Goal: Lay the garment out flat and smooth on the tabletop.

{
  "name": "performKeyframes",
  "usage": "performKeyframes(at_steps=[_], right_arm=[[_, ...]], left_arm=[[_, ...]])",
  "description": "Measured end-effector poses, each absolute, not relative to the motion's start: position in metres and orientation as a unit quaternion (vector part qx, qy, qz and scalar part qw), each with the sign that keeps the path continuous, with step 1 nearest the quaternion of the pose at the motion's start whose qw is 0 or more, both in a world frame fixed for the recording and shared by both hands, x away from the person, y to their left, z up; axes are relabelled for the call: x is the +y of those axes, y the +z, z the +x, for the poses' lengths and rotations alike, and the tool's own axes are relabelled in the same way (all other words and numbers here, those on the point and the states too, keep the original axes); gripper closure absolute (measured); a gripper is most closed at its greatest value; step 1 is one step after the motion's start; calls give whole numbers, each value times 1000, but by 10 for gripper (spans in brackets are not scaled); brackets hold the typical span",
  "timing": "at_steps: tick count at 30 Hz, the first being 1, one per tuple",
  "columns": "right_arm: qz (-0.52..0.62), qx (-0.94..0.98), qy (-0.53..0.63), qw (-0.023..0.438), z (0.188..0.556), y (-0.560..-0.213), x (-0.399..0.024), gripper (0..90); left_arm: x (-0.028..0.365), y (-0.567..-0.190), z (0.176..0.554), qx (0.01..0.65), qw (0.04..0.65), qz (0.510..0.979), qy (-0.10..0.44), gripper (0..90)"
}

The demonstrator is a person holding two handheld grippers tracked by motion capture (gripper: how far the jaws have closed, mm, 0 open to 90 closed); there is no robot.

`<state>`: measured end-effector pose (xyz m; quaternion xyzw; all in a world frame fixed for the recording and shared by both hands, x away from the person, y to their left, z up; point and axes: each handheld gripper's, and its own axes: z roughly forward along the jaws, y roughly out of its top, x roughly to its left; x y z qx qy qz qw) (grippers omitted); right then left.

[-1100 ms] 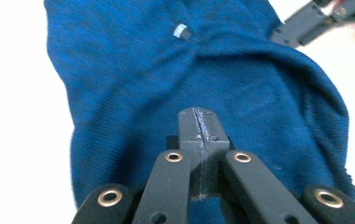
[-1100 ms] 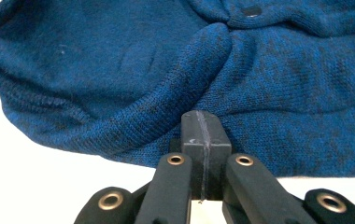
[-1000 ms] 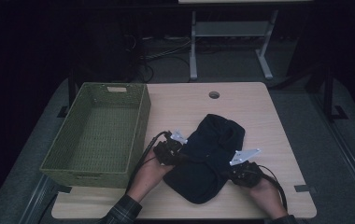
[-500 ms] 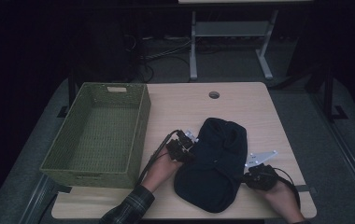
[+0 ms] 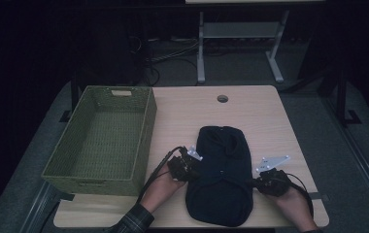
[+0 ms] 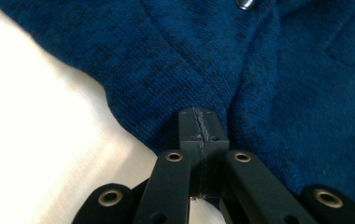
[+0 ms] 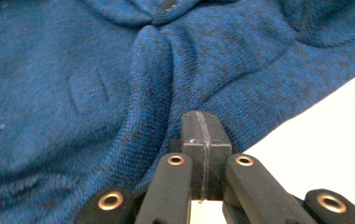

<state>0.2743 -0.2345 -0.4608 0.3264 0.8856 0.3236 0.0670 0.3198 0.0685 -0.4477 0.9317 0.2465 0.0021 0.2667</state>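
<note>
A dark blue knitted garment [image 5: 222, 174] lies flat on the near half of the light wooden table [image 5: 260, 111], stretched lengthways from the middle of the tabletop toward the front edge. It has a small metal button [image 6: 246, 3] near its top and what looks like a patch pocket [image 7: 88, 93] on 1 side. The left gripper [image 5: 188, 167] sits at the garment's left edge, with the person's left hand [image 5: 161, 190] behind it and a plaid sleeve [image 5: 133, 221] at the wrist. In the left gripper view its 2 jaws are pressed together, tips meeting at the knit's edge, though I cannot tell whether any cloth is pinched between them. The right gripper [image 5: 261, 180] sits at the garment's right edge, its jaws likewise closed tight against each other at the hem, grip on the cloth unclear. An empty green woven basket [image 5: 143, 131] stands on the table's left side, just beside the left gripper.
</note>
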Motion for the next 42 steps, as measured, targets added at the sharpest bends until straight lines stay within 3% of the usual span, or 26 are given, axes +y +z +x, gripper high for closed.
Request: performKeyframes(at_steps=[14, 28, 38, 42], right_arm=[[326, 881, 332, 81, 277, -455, -228, 899], [368, 841, 380, 118, 344, -431, -227, 900], [388, 835, 374, 110, 384, -456, -217, 900], [398, 837, 358, 108, 389, -466, -215, 900]], left_arm=[[78, -441, 304, 256, 279, 926, -4, 900], [86, -417, 359, 312, 303, 899, 51, 900], [79, -436, 401, 348, 295, 888, 52, 900], [73, -450, 406, 343, 264, 900, 58, 900]])
